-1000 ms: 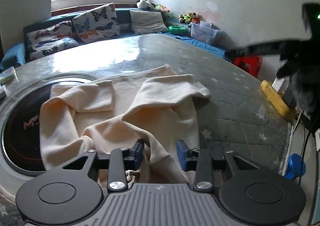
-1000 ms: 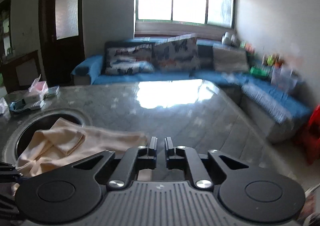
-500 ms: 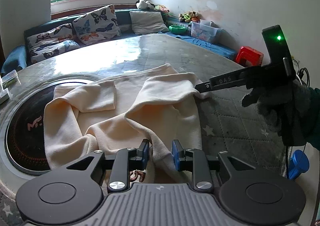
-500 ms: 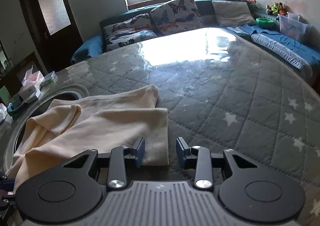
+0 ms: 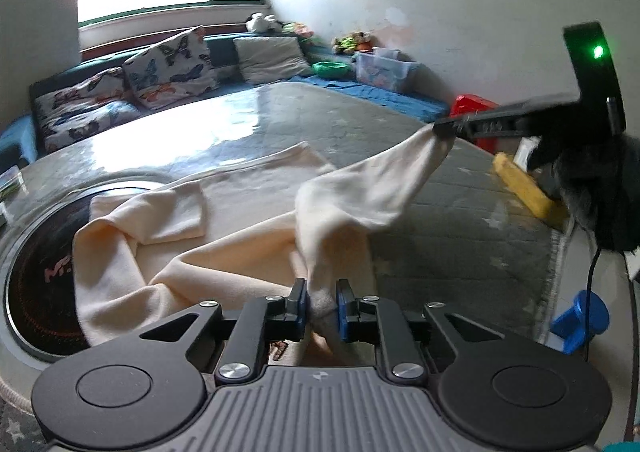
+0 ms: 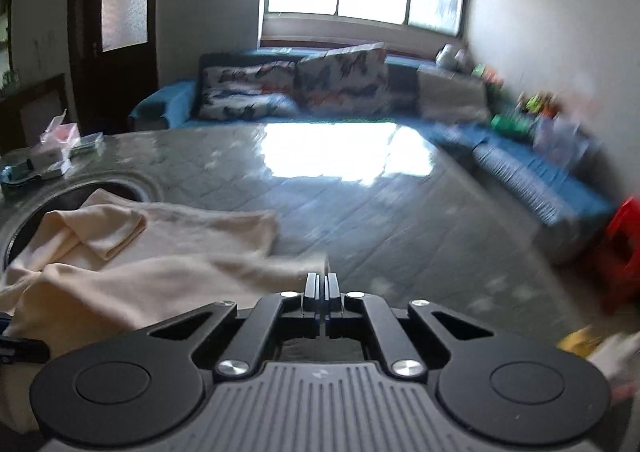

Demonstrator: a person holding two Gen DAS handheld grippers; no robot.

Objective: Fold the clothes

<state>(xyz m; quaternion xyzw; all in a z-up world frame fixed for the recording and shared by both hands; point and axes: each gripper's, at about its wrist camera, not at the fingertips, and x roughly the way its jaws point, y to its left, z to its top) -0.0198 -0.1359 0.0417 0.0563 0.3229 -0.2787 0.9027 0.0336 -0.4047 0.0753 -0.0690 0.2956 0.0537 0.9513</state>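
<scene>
Left gripper (image 5: 322, 302) is pinching a fold of the cream garment (image 5: 224, 224) between its blue pads, its jaws having just been closing on the cloth. From it the garment is spreading toward ten o'clock over the grey quilted table (image 5: 460, 212) and the dark round inset (image 5: 36, 272). Toward two o'clock the cloth is rising to the right gripper (image 5: 438, 130), which is clamping a corner, lifted off the table, its jaws having just been closing.
</scene>
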